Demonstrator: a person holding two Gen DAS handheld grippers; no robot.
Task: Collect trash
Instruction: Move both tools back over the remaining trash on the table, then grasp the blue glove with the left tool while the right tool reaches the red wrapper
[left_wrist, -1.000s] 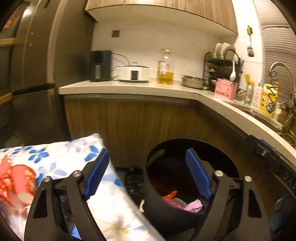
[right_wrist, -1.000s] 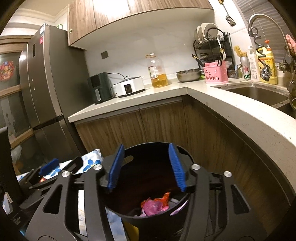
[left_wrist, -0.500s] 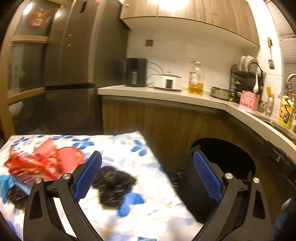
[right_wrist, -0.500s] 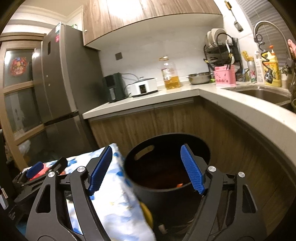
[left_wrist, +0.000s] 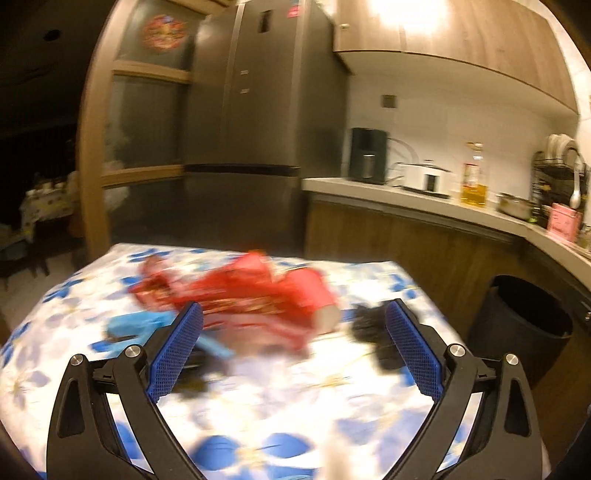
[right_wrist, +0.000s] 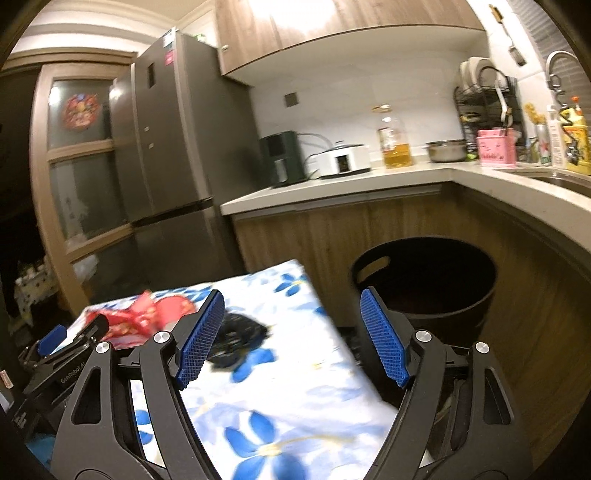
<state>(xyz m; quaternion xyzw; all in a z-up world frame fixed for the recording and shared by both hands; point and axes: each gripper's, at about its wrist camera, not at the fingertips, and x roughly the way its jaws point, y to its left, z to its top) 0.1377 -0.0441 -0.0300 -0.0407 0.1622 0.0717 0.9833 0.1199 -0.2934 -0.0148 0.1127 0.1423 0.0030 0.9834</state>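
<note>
Home kitchen: fridge (right_wrist: 177, 147), countertop (right_wrist: 332, 188), dish rack (right_wrist: 484, 96).

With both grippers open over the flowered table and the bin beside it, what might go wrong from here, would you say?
1. The red wrappers lie tangled with a red cup; the left gripper may lift only part.
2. The black crumpled bag is limp and may slip from the right gripper.
3. The bin stands below the table edge, so drops could miss.

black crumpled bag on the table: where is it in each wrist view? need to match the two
Left wrist: black crumpled bag sits right of centre, beside the red cup, just behind the right blue pad; blurred.
Right wrist: same bag is left of centre, partly hidden by the left blue pad, near the table's right edge.
Shared landmark: black trash bin on the floor right of the floral table.
</note>
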